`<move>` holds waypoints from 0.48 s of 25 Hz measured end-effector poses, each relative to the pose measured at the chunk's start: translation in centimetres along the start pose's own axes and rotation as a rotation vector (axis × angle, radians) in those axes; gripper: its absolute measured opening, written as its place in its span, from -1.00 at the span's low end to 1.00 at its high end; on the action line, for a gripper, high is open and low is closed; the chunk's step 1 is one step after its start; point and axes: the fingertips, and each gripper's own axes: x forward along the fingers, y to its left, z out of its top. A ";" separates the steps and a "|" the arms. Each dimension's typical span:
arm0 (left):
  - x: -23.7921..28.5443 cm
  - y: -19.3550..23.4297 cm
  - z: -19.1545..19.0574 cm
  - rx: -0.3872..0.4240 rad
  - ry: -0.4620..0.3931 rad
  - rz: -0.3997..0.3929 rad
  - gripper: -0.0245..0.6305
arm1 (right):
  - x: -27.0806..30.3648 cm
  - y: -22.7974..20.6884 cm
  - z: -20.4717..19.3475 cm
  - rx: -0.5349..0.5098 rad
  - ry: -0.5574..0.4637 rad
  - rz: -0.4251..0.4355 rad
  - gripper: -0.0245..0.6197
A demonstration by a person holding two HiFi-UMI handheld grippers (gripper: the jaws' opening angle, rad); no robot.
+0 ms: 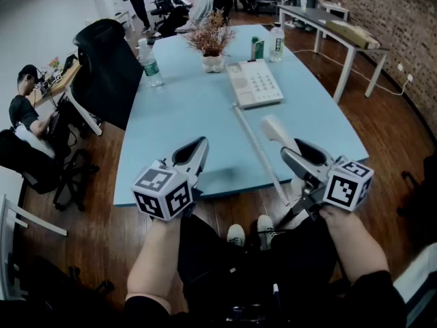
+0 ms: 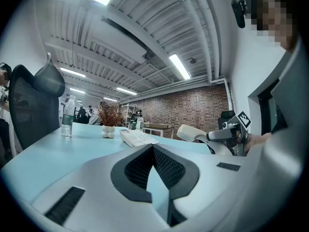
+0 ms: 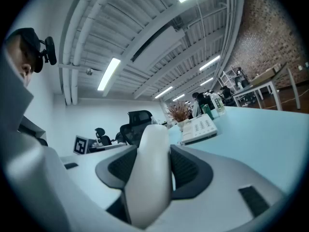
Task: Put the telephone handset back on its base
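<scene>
An open-plan office. A long pale blue meeting table (image 1: 177, 135) fills the middle, and on it stand a desk telephone (image 1: 255, 84), a water bottle (image 1: 150, 65) and a small potted plant (image 1: 212, 43). A black mesh office chair (image 1: 109, 60) stands at the table's left side, and further left a person (image 1: 24, 111) sits at a desk. Right of the table, white work tables (image 1: 328, 20) line a brick wall (image 1: 392, 19). Beyond its far end are more people (image 1: 140, 0) and chairs. Strip lights (image 2: 179, 66) run along the bare ceiling above it
</scene>
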 end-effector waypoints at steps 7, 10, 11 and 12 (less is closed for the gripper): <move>0.0 0.1 -0.2 0.004 0.003 0.002 -0.94 | 0.0 0.4 0.7 -0.043 0.004 -0.030 -0.19; 0.0 0.1 -0.2 0.004 0.004 0.002 -0.94 | 0.1 0.3 0.7 -0.043 0.002 -0.028 -0.19; 0.0 0.1 -0.2 0.004 0.003 0.002 -0.94 | 0.1 0.3 0.7 -0.043 0.002 -0.029 -0.19; 0.0 0.2 -0.3 0.004 0.003 0.003 -0.94 | 0.0 0.3 0.7 -0.042 0.003 -0.030 -0.19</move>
